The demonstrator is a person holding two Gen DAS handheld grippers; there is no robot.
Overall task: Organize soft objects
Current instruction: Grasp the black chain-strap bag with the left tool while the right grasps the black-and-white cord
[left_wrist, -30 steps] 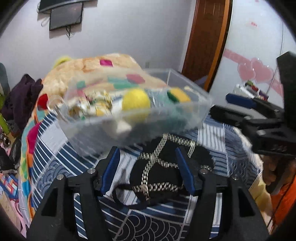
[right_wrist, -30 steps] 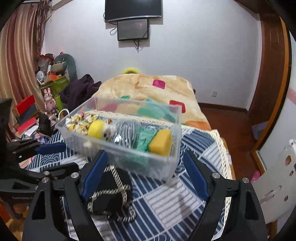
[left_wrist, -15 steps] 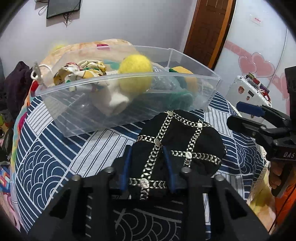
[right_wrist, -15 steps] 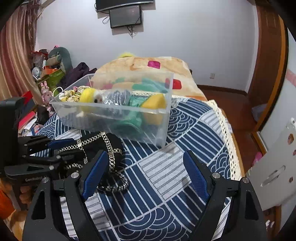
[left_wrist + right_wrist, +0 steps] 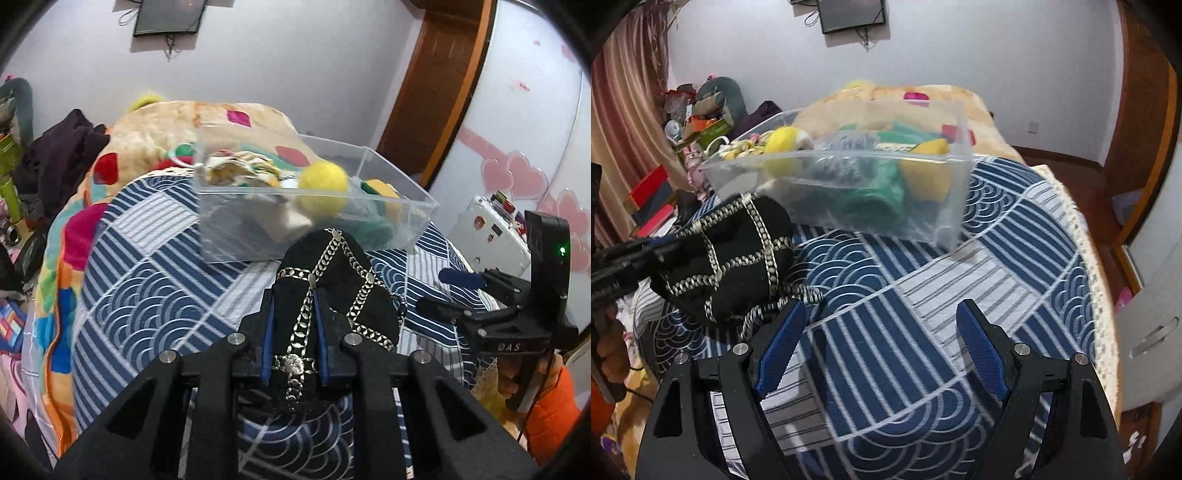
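clear box (image 5: 236, 206) on bed: one yellow ball (image 5: 322, 186), green cloth, yellow sponge | left gripper (image 5: 293, 345) clamped on one black chained pouch (image 5: 332, 280) before box | right gripper (image 5: 882, 354) fingers apart, holding nothing

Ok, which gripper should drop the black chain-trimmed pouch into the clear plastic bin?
Left. The left gripper is already shut on the black chain-trimmed pouch, facing the clear plastic bin; the right gripper is open and empty.

Left gripper (image 5: 293, 334) now clamped on black pouch (image 5: 332, 291); pouch apparently lifted.
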